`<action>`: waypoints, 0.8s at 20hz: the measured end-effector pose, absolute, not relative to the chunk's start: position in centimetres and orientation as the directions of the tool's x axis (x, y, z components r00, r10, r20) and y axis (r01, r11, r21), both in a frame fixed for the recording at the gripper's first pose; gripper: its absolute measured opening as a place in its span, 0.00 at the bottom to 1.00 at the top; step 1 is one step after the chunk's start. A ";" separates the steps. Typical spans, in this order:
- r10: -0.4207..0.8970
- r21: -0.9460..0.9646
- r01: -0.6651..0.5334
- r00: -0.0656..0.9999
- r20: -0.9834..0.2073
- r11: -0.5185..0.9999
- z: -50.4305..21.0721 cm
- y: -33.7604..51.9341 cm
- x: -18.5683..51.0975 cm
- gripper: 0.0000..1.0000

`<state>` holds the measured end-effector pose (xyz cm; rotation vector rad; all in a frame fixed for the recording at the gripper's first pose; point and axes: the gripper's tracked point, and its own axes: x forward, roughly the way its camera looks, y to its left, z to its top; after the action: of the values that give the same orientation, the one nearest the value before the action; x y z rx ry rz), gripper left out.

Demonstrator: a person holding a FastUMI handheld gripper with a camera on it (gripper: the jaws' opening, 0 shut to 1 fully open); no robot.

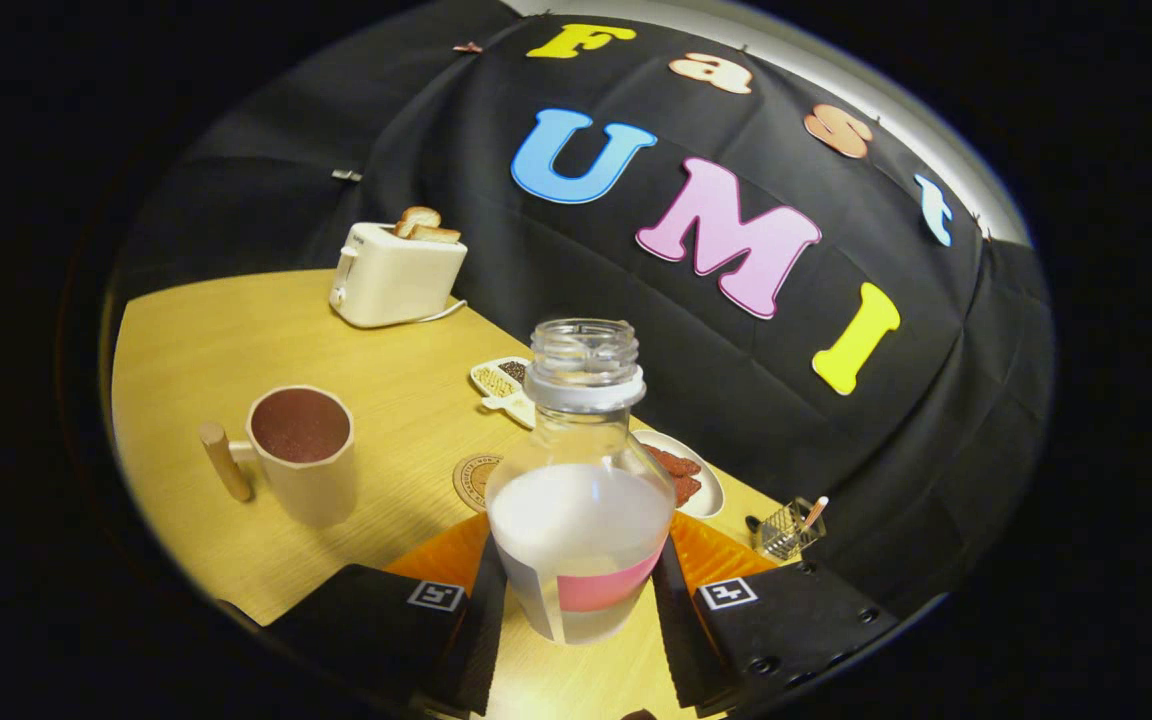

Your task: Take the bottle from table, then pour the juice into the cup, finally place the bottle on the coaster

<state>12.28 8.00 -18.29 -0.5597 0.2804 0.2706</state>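
A clear uncapped bottle (581, 480) with whitish juice and a pink label band stands between my fingers, and my gripper (581, 590) is shut on its lower body. The whole view is tilted, and the bottle seems lifted off the wooden table (196, 340). To the left of the bottle a cream cup (304, 452) with a wooden handle stands upright, its inside dark. A round cork coaster (476, 480) lies on the table just behind the bottle's left side, partly hidden by it.
A cream toaster (396, 275) with two toast slices stands at the back of the table. A small divided dish (508, 385) of seeds, a white plate (691, 480) with reddish slices and a little wire basket (786, 528) lie beyond and right of the bottle.
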 end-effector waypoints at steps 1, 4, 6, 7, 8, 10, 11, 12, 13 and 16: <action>0.163 -0.520 -0.321 0.931 -0.326 0.792 -18.1 8.0 12.3 0.70; 0.152 -0.582 -0.322 0.935 -0.322 0.747 -17.6 8.7 12.6 0.70; 0.133 -0.635 -0.304 0.944 -0.303 0.710 -17.1 9.1 12.5 0.70; 0.132 -0.654 -0.304 0.945 -0.299 0.693 -17.0 9.7 12.5 0.70; 0.132 -0.668 -0.308 0.944 -0.301 0.677 -17.3 9.9 12.5 0.70; 0.128 -0.692 -0.325 0.938 -0.321 0.644 -17.8 10.5 13.0 0.70; 0.125 -0.707 -0.329 0.937 -0.326 0.626 -17.9 10.7 13.1 0.70; 0.125 -0.724 -0.334 0.937 -0.327 0.603 -18.1 10.9 13.3 0.70; 0.128 -0.742 -0.338 0.936 -0.327 0.579 -18.1 11.1 13.2 0.70; 0.140 -0.786 -0.357 0.932 -0.334 0.505 -18.5 11.5 13.4 0.70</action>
<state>13.37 11.49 -18.51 -0.9992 0.2390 0.3035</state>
